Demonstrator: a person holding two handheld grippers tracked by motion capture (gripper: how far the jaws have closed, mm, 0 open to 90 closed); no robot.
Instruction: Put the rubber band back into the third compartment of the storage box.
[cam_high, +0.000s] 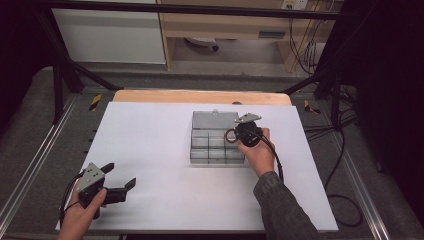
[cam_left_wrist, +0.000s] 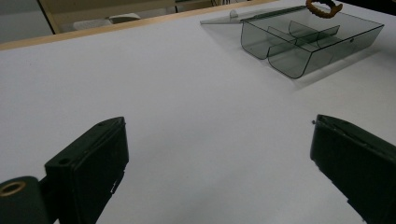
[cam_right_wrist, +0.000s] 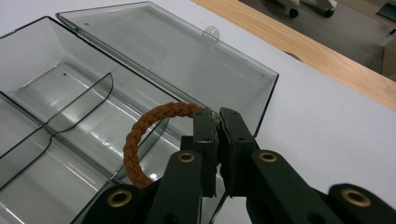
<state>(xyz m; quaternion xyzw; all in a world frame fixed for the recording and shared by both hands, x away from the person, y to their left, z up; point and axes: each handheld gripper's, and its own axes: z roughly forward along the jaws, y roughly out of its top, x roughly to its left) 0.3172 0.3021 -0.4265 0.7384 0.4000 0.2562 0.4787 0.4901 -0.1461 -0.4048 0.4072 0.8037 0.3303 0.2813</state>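
- The right gripper (cam_right_wrist: 218, 122) has its two black jaws pressed almost together, pinching a brown braided ring (cam_right_wrist: 140, 135); the ring curls out to the left of the jaws in the right gripper view.
- In the high view the right gripper (cam_high: 239, 134) sits over the right-hand edge of the box, with the brown braided ring (cam_high: 230, 135) hanging at its left, above the rightmost compartments.
- In the left gripper view, the ring (cam_left_wrist: 323, 8) shows above the far edge of the box; whether it touches the box floor I cannot tell.
- The person's right hand (cam_high: 257, 152) wraps the gripper body from below, and a dark grey sleeve (cam_high: 280, 205) runs down to the bottom edge.
- The left gripper (cam_high: 120, 176) rests near the front left of the table, well apart from the box, jaws spread wide with nothing between them.
- Its own view shows the same: the left gripper (cam_left_wrist: 217, 154) has bare white surface between its jaws.
- The left hand (cam_high: 82, 215) holds it from below.
- The clear smoky compartment box (cam_high: 216, 145) stands near the middle of the table, its hinged lid (cam_high: 215, 120) laid open flat on the far side.
- Curved dividers (cam_right_wrist: 81, 105) split the box into compartments, which look bare.
- The white table top (cam_high: 150, 150) carries everything; a wooden edge (cam_high: 200, 96) shows along its far side.
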